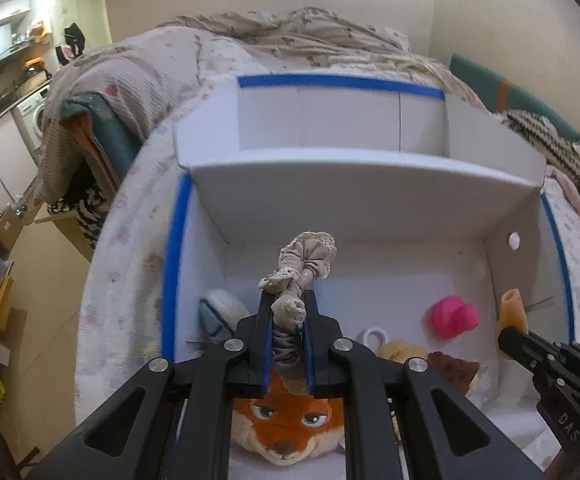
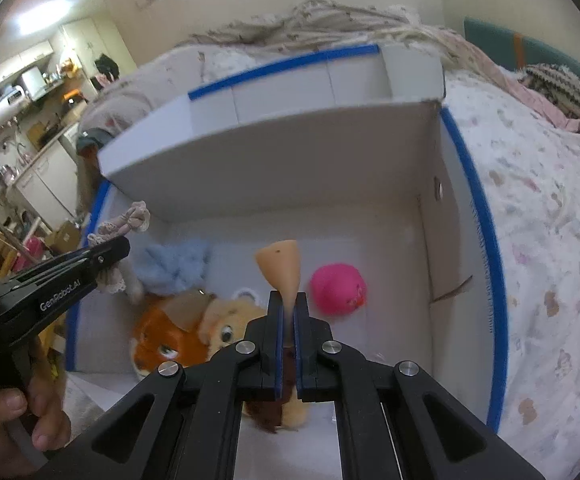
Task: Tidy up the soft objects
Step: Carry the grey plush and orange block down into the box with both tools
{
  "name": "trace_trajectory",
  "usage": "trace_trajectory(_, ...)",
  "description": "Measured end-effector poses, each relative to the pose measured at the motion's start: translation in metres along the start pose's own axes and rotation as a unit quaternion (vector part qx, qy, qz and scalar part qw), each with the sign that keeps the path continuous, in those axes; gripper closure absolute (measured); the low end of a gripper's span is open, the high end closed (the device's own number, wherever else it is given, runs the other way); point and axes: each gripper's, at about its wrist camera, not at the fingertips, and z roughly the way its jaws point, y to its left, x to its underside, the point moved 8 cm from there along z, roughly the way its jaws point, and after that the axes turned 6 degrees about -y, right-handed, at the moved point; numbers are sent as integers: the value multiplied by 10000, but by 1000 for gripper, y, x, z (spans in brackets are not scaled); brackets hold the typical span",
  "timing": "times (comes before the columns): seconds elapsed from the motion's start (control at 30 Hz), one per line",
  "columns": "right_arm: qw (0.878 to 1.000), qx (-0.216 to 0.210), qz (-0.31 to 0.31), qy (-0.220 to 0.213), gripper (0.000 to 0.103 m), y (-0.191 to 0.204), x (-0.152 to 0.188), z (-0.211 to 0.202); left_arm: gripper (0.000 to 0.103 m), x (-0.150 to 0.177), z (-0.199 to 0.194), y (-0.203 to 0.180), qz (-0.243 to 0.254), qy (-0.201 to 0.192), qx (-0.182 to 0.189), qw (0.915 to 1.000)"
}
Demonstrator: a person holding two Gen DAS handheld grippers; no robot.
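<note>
Left wrist view: the left hand-held gripper (image 1: 286, 300) is clenched on a beige gathered-fabric scrunchie with cream lace trim (image 1: 304, 266), which sticks out past the tips above the floor of the white cardboard box with blue taped edges (image 1: 175, 256). The box sits on a bed with a pale printed sheet (image 1: 125, 248). Under the gripper lie an orange fox plush (image 1: 285, 426) and a pale blue fluffy plush (image 1: 219, 312); a bright pink rubbery toy (image 1: 454, 316) lies off to the right. To place well, I would lower the scrunchie toward the bare floor beyond the fox, near the back wall, and only let go once it hangs low, so it does not bounce onto the other toys.

Right wrist view: the right hand-held gripper (image 2: 288, 300) grasps the narrow end of a peach-coloured, soft cone-shaped piece (image 2: 279, 266), its wide end standing up in front of the box floor, just left of the pink toy. A tan plush animal (image 2: 229, 322) lies beside the fox, and a hand (image 2: 13, 420) holds the other gripper at the left edge. The open floor between the pink toy and the right wall looks the safest spot; keeping the two grippers well apart should avoid a clash over the crowded left corner
</note>
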Motion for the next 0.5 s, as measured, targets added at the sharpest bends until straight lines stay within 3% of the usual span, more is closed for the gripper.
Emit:
trace_trajectory(0.2, 9991, 104, 135, 394, 97, -7, 15, 18, 92, 10, 16, -4, -2, 134, 45, 9999)
trace_trajectory(0.5, 9979, 262, 173, 571, 97, -12, 24, 24, 92, 20, 29, 3, -75, 338, 5, 9994)
